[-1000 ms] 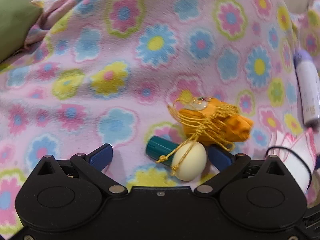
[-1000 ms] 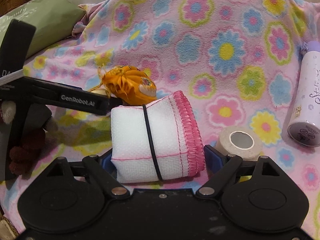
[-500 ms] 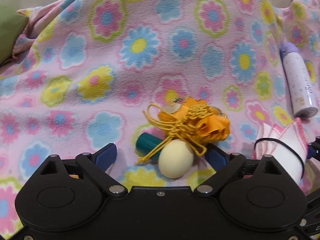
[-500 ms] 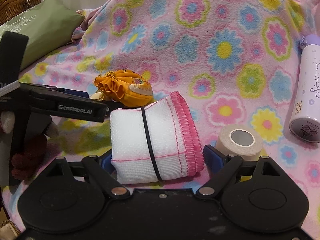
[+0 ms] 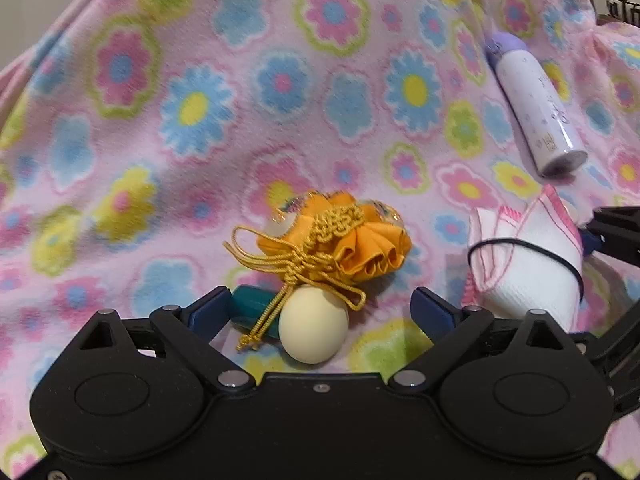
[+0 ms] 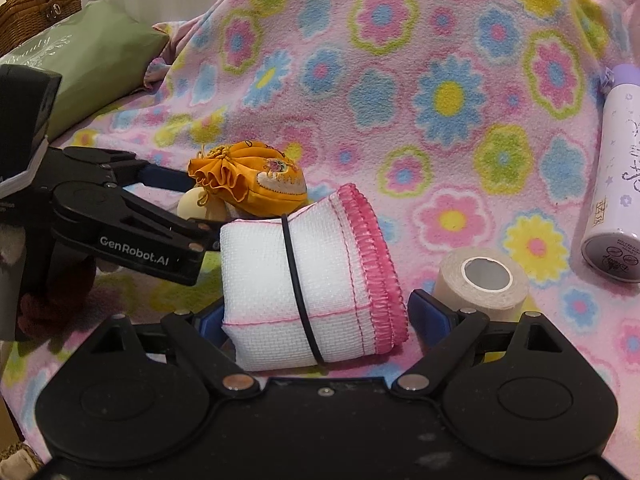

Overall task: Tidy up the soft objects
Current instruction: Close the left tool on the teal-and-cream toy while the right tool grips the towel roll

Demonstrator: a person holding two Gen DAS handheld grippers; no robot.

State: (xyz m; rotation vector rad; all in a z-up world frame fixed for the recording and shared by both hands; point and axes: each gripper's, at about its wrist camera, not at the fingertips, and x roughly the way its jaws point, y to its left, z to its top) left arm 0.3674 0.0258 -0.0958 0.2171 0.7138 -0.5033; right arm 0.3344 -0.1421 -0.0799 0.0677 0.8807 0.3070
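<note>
The right gripper [image 6: 314, 312] clamps the rolled cloth [image 6: 304, 284], just right of the orange pouch [image 5: 340, 248]. The left gripper [image 5: 320, 308] gapes around the egg [image 5: 313, 324] before the pouch.

Between my left gripper's [image 5: 322, 312] matt black plastic fingers lies a smooth, matt cream egg [image 5: 313, 324] under a satiny orange pouch [image 5: 340, 242] with twisted gold cord. My right gripper [image 6: 312, 318] frames a coarse-woven white cloth roll [image 6: 304, 280], on fuzzy fleece blanket [image 6: 400, 80].
</note>
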